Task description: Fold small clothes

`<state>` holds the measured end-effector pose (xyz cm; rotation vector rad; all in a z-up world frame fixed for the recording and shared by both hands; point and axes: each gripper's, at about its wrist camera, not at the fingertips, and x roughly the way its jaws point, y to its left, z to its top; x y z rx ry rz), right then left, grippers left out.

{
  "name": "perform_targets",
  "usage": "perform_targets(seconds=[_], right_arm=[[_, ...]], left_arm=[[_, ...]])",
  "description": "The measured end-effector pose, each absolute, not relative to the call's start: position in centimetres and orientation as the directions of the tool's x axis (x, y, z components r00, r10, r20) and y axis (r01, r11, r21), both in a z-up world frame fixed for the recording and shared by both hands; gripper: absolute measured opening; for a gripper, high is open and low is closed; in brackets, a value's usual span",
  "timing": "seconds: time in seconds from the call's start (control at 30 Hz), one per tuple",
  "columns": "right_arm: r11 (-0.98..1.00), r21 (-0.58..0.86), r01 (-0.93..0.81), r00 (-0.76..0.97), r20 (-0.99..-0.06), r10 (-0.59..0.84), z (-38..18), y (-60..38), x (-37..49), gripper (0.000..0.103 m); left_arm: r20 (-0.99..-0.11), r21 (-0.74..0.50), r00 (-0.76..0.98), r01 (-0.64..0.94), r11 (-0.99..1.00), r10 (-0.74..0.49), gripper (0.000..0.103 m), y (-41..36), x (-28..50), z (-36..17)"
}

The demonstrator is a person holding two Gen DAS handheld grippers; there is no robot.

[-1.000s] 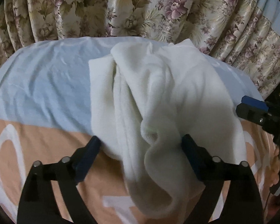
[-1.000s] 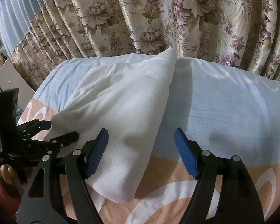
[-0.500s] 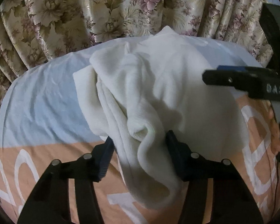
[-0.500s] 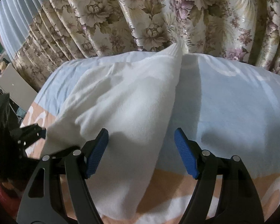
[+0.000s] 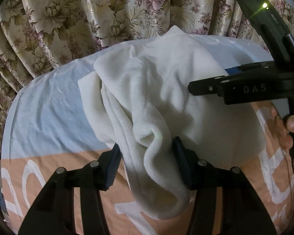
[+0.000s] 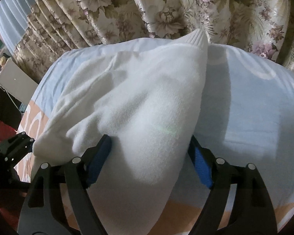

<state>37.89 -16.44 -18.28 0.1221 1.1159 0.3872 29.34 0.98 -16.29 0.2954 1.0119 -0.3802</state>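
A white fleece garment (image 5: 166, 90) lies bunched on the bed; it also shows in the right wrist view (image 6: 143, 105), with a ribbed cuff at its far tip. My left gripper (image 5: 147, 156) has closed partway, both pads pressing a thick fold of the garment's near edge. My right gripper (image 6: 149, 156) has its jaws wide, straddling the garment's near right corner, with cloth between the blue pads (image 6: 100, 156). The right gripper also shows from the side in the left wrist view (image 5: 235, 84).
The bed cover is light blue (image 5: 49, 105) at the back and peach with white lettering (image 5: 35, 176) at the front. Floral curtains (image 5: 107, 9) hang close behind the bed. A grey box (image 6: 15, 82) stands at the far left.
My left gripper has closed from wide open onto the garment's fold. My right gripper has moved forward and left, so the garment's corner now lies between its jaws.
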Motion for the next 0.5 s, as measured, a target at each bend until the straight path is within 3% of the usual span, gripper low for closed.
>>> perform_targets(seconds=[0.07,0.23,0.5], right_arm=[[0.923,0.268,-0.276,0.373,-0.855,0.359,-17.9,-15.9,37.8,0.059],[0.928,0.155,-0.339,0.407,-0.865,0.293,-16.8,-14.5,37.0,0.043],[0.914,0.023,-0.404,0.464,-0.857,0.226,-16.1,-13.5,35.9,0.034]], left_arm=[[-0.863,0.080,0.478,0.446,0.892,-0.162,0.050,0.8,29.2,-16.2],[-0.861,0.106,0.489,0.448,0.888,-0.144,0.044,0.5,29.1,-16.1],[-0.858,0.109,0.492,0.451,0.886,-0.145,0.031,0.9,28.9,-15.7]])
